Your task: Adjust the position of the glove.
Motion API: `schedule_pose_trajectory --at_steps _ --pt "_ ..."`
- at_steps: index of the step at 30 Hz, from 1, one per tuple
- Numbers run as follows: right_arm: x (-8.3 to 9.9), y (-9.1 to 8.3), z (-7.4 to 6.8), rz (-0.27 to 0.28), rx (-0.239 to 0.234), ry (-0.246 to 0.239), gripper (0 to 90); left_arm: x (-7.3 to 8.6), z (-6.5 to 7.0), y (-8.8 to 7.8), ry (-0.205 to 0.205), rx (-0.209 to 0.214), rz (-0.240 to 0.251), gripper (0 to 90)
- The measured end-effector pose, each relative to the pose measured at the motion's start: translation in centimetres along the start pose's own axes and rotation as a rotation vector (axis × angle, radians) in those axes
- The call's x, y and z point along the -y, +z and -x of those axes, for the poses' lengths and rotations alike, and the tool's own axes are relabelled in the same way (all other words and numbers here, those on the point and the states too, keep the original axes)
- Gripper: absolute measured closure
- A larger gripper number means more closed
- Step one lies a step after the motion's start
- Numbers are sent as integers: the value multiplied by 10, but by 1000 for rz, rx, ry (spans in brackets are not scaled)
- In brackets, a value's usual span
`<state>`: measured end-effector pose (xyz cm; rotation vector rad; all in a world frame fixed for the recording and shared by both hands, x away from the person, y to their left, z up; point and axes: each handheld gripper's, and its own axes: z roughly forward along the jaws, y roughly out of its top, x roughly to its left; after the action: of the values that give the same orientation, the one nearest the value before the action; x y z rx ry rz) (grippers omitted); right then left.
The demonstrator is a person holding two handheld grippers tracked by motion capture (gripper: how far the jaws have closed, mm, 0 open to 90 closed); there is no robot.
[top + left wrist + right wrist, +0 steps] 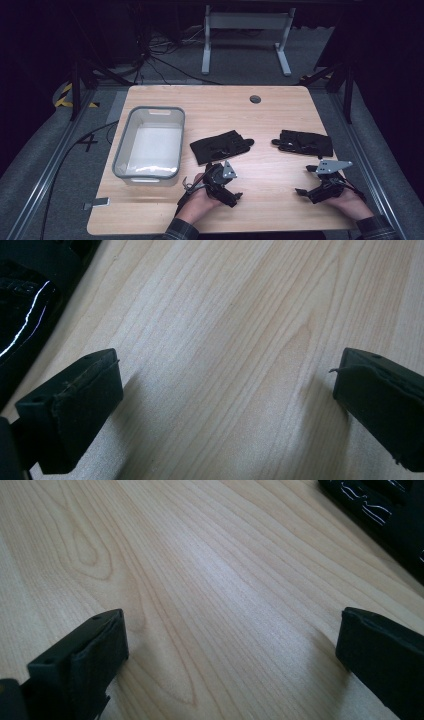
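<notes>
Gloves: you have two black ones, left glove (220, 146) and right glove (305, 142), one grey bin (148, 176), and both your left gripper (235, 197) and right gripper (304, 192) wide open, holding nothing.

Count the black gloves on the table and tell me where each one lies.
2. One glove lies flat mid-table, just right of the grey bin, beyond the left gripper. The other glove lies flat farther right, beyond the right gripper. None appear hidden.

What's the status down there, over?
Left gripper and right gripper open, empty, low over the wooden table. Two black fabric gloves, left glove and right glove, lie flat, untouched. Grey plastic bin beside them. Nothing in the way.
</notes>
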<state>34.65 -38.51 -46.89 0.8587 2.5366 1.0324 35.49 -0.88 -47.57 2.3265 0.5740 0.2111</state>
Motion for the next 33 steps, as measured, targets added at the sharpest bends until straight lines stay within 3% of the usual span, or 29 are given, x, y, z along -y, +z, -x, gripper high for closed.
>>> schedule_pose_trajectory --at_steps 3,6,16,23,29,33 --pt "0 0 0 1 1 0 13 0 0 0 4 0 -2 0" --pt "1 -2 0 14 -8 -9 86 0 0 0 3 0 -1 0" --pt "-6 -9 7 10 -3 -15 422 0 0 0 3 0 -2 0" --pt "-17 -16 19 29 16 3 702 0 0 0 3 3 -1 0" --pt "-25 -18 27 31 17 18 889 0 0 0 4 2 -1 0" --pt "-29 -17 38 27 23 29 893 0 0 0 4 2 -1 0"
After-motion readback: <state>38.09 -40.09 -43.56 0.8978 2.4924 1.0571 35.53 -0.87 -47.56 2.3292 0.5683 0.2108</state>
